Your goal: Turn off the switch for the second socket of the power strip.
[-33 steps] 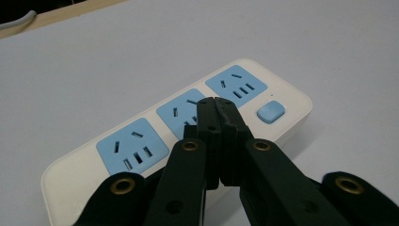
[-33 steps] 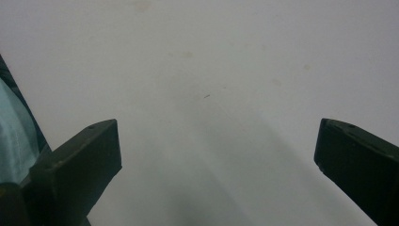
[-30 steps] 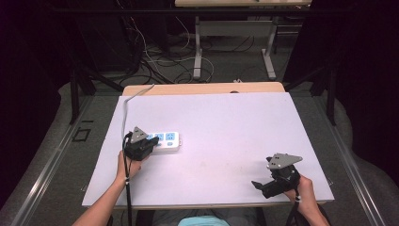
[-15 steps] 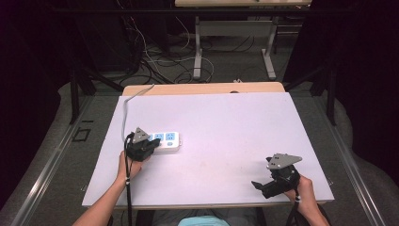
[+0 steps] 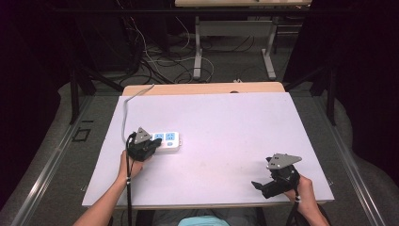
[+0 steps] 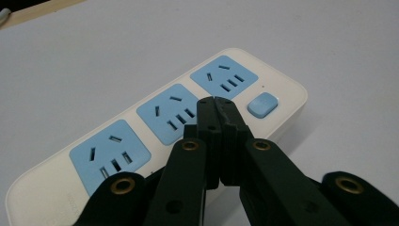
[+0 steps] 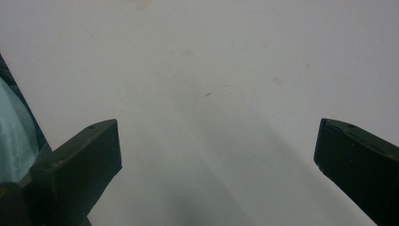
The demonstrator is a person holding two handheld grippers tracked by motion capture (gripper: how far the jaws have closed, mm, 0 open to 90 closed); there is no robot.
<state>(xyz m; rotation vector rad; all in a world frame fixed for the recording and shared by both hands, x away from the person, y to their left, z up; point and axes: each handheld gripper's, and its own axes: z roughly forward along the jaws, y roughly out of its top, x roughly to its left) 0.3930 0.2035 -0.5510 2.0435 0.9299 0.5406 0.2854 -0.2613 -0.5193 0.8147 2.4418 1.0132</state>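
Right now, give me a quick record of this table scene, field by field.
item: white power strip with three blue sockets and a blue button
strip location: left part of the white table
left gripper: jaws shut, tips over the strip near the button
right gripper: jaws open, nothing between them, near the table's right front corner

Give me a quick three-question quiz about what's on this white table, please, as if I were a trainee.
1. True or false: the left tool has its jaws pressed together over the power strip.
2. How many blue socket faces does the power strip carry? A) two B) three C) five
3. Fill in: the right tool rests near the table's front corner with its jaws ____.

Key: 1 true. 2 B; beside the last one sits a small blue button. 3 open, with bare tabletop between them.
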